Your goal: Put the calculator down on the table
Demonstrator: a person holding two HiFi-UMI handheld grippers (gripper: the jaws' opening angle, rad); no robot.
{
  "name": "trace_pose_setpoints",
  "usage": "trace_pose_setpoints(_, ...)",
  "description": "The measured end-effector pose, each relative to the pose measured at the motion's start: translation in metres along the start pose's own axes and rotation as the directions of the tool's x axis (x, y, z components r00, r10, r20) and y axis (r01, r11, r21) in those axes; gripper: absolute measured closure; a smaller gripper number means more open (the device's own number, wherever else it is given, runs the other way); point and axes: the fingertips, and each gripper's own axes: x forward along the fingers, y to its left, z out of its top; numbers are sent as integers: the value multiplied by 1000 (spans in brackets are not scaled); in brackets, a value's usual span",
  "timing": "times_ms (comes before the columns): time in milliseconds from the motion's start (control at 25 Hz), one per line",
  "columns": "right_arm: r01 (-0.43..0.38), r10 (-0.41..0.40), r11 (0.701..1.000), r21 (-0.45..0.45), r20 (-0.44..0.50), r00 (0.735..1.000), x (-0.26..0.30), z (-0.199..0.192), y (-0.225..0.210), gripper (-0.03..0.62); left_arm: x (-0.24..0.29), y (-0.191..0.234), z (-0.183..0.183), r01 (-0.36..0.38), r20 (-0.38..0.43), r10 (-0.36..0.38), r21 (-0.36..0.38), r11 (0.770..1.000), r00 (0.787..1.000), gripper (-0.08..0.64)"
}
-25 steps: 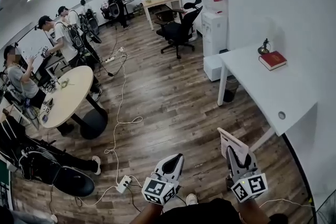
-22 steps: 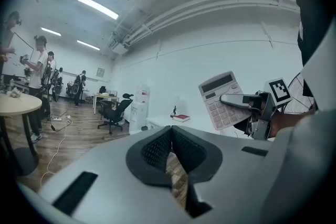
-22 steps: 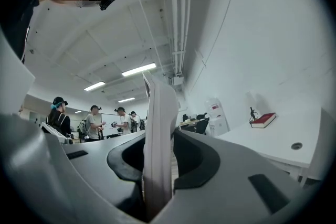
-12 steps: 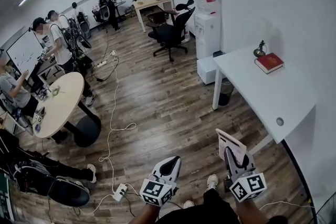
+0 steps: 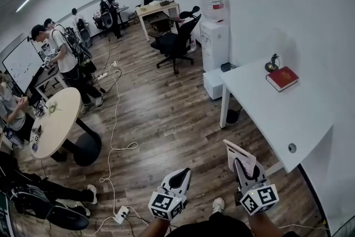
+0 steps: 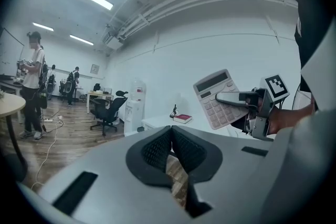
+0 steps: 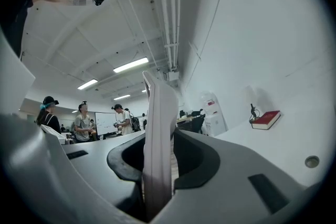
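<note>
The calculator (image 5: 237,154) is held nearest the camera, upright and edge-on in the right gripper (image 5: 242,162). Its jaws are partly closed and pressed against the calculator's two faces. It is carried in the air above the wooden floor (image 5: 166,114), with no surface under it. The left gripper (image 5: 181,176) is held beside it, jaws brought together and nothing between them.

Just beyond, to the right, the near corner of the white desk (image 5: 299,114) is reached by neither gripper. A cable hole (image 5: 292,147) is set close to that corner, and the middle of the desk is left bare. A red book (image 5: 282,78) and a small dark ornament (image 5: 272,64) are placed at the far edge, by the wall. Farther off, a water dispenser (image 5: 213,25), an office chair (image 5: 175,44) and a round table (image 5: 55,122) with people near it can be made out.

The task is judged to be at its carrying stage. The grasp is made; the calculator has yet to be brought over the desk, lowered flat and released.
</note>
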Motion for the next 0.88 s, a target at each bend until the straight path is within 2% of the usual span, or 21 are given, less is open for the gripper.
trace_pose_setpoints(200,-1,1,999,-35,12,1000,24,19,-42,463,52,-1,12,-12,6,12,-3,1000,1000,540)
trace_pose_setpoints(440,15,-15,1000,-20,-19,1000,38,24,-100,463,106,-11,25,-12,10,12,1,1000,1000,540)
trace_pose_setpoints(880,80,-81,997,-10,-21,997,65,25,-175,463,179,-16,18,16,-25,-16,-15,1000,1000,540)
